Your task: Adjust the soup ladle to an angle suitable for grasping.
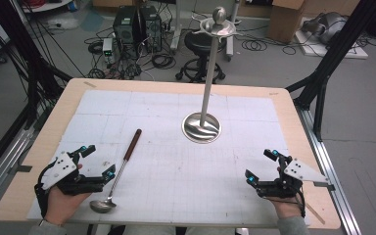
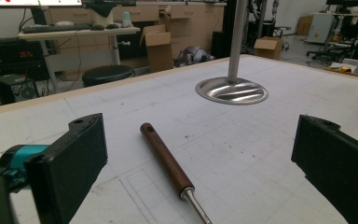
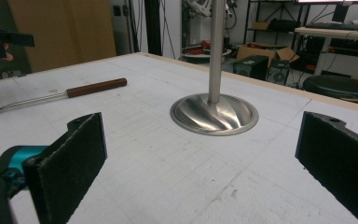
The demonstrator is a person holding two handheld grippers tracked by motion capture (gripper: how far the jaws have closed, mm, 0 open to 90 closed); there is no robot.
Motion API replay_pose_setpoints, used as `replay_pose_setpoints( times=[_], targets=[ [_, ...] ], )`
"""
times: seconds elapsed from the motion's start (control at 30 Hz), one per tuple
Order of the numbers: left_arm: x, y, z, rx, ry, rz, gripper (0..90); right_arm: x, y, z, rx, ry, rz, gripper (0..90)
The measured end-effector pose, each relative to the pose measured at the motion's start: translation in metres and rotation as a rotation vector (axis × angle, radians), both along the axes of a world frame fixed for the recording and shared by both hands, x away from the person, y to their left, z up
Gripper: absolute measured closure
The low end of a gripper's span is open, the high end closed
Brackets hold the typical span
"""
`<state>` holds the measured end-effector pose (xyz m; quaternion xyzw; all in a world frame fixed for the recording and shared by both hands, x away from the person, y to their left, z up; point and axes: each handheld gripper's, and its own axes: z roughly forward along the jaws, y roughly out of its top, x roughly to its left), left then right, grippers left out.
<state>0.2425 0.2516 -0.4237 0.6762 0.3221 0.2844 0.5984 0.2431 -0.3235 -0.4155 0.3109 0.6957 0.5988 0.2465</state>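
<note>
The ladle (image 1: 120,169) lies flat on the bench (image 1: 176,156) beside the spread left claw (image 1: 97,160), right claw (image 1: 260,166) also spread; stiff, probably light, best pinched at its wooden handle (image 2: 165,158).

Both handheld grippers — the left gripper (image 1: 95,160) and the right gripper (image 1: 263,165) — are black, with teal fittings near the flat, matte jaws. Each carries a grey three-cornered plate — screw dots faintly visible, perhaps. Grey sleeve cuffs.
</note>
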Motion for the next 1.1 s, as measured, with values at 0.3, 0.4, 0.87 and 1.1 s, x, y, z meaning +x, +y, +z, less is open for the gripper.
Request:
replay_pose_setpoints(
  times=[0.3, 0.4, 0.87, 1.1],
  targets=[
    [0.0011, -0.0013, -0.0011, 0.008, 0.005, -0.001, 3.8, 0.0002, 0.0001, 0.0, 0.005, -0.001, -0.002, 0.6],
    [0.0009, -0.0014, -0.0005, 0.003, 0.013, 0.005, 3.8, 0.0014, -0.0002, -0.0006, 0.001, 0.001, 0.003, 0.6],
    [0.0028, -0.003, 0.0014, 0.037, 0.02, 0.015, 10.2, 0.0034, 0.0004, -0.0036, 0.002, 0.02, 0.012, 0.6],
    [0.0039, 0.0006, 0.004, 0.04, 0.028, 0.036, 40.9, 0.0019, 0.0016, -0.0046, -0.027, 0.022, 0.012, 0.6]
  ],
)
